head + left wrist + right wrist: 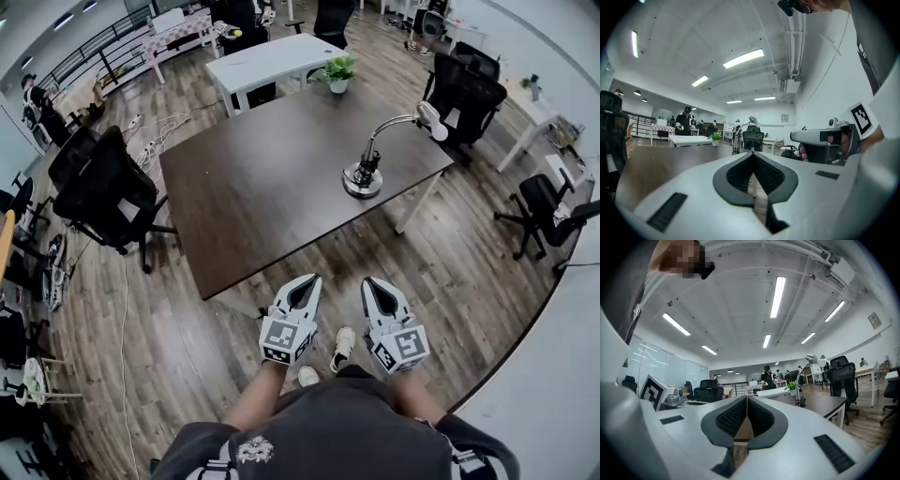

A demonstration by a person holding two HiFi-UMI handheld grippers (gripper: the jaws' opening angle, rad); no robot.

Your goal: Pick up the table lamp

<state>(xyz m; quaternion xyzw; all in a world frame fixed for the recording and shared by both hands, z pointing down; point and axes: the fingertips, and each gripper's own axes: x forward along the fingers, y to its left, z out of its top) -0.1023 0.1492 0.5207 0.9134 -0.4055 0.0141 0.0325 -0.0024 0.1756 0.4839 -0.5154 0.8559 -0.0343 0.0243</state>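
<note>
Two grippers, one lamp, one counter, listed from the head view.

1. Left gripper (307,281): held over the wood floor (187,337), just short of the counter's near edge and pointing toward it. Clenched, its jaws meeting at the tips with nothing between them.
2. Right gripper (375,282): beside the left one, close but not touching, pointing the same way. Also clenched and empty, jaws together along their length.
3. Table lamp (363,178): stands upright on the counter near its right edge. It has a round silver base and a curved silver neck, and its white head reaches toward the far right corner. It is well apart from both grippers and untouched.
4. Counter (262,187): dark brown, rectangular, on white legs. It carries the lamp and, at its far edge, a small potted plant (337,70).
5. Black office chairs: one (103,187) left of the counter, one (466,89) beyond its right corner.
6. White table (267,58): just behind the counter.
7. Person's shoes (343,345): on the floor between the two grippers.
</note>
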